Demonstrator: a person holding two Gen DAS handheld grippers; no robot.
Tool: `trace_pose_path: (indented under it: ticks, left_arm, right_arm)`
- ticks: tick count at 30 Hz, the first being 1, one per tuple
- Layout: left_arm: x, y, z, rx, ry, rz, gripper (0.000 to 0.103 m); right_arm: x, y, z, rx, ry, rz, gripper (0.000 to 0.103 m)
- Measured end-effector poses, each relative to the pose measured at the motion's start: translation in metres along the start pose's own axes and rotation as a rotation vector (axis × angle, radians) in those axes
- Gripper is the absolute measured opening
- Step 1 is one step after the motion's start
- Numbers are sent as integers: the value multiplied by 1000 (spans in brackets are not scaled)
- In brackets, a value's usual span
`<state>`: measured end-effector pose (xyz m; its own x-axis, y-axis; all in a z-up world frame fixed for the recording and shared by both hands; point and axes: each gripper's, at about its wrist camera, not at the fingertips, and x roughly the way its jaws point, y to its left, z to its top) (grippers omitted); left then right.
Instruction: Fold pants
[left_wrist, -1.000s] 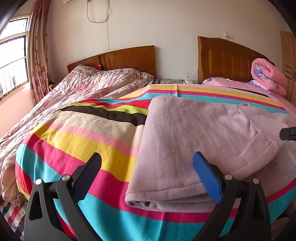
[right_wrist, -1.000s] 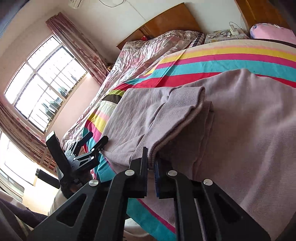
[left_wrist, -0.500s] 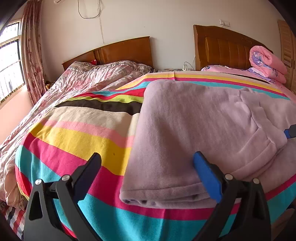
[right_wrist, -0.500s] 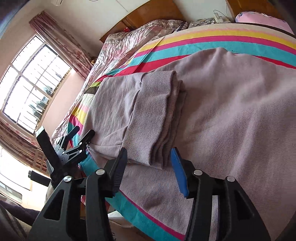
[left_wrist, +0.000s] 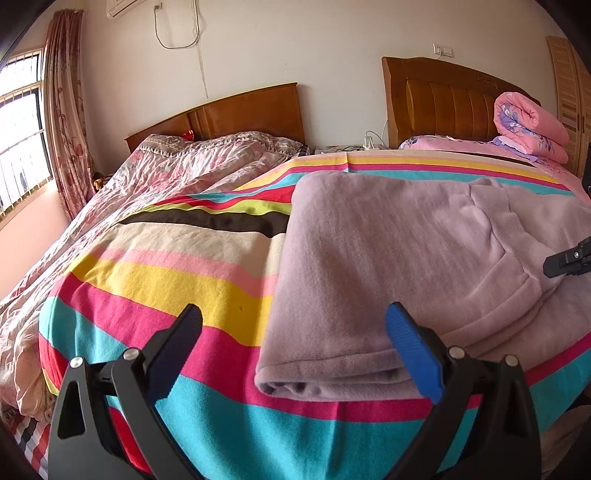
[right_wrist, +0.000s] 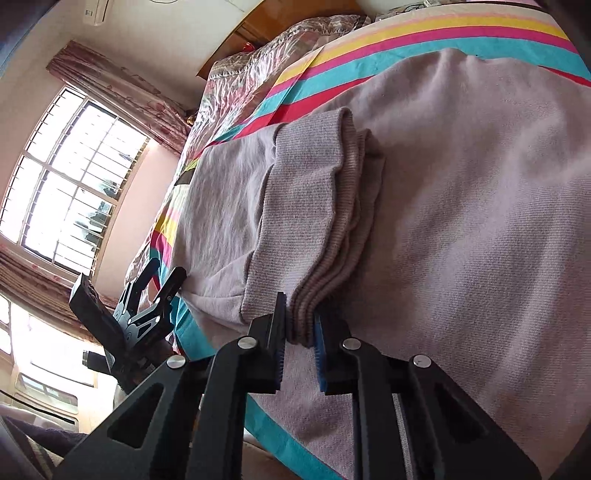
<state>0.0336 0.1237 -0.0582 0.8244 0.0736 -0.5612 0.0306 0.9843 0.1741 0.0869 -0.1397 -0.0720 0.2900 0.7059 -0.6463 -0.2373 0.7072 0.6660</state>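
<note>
Lilac knit pants (left_wrist: 388, 251) lie folded on a striped bedspread (left_wrist: 177, 266), their ribbed waistband end (right_wrist: 314, 206) folded back on top. My right gripper (right_wrist: 300, 332) is shut on the near corner of that ribbed band at the bed's front edge. Its tip also shows in the left wrist view (left_wrist: 565, 260). My left gripper (left_wrist: 295, 332) is open and empty, hovering just before the folded left end of the pants (left_wrist: 325, 376). It also shows in the right wrist view (right_wrist: 162, 273), off the bed's edge.
A second bed with a crumpled pink floral quilt (left_wrist: 173, 173) stands to the left. A rolled pink duvet (left_wrist: 532, 129) sits by the wooden headboard (left_wrist: 443, 99). A barred window (right_wrist: 74, 184) with curtains is on the left wall.
My right gripper opened half a second ago, moved in on the ribbed band's corner and has shut on it again. The left gripper stayed open, with its view shifting slightly.
</note>
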Motion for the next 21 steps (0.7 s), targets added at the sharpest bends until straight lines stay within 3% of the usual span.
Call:
trace_pose_path:
  ticks: [4,7,12,17,21]
  left_arm:
    - [-23,6,-18,6,21,-54,101]
    - [-30,0,-35,64,53,-8,101]
    - [-25,4,-31,-48,48,-12,101]
    - [-10,4,-7,-77,4,-4,101]
    - [15,25,0,-119,51,109,101]
  right_arm:
    - [-10,19,6,-64,-47,-18,13]
    - [-21,44,26,-128,-96,-1,13]
    - [-32,127,80,-332,-155,-1,13]
    - [-52,216,116,-557,-237,-6,12]
    - [-91,217,114,-555,-328,23,12]
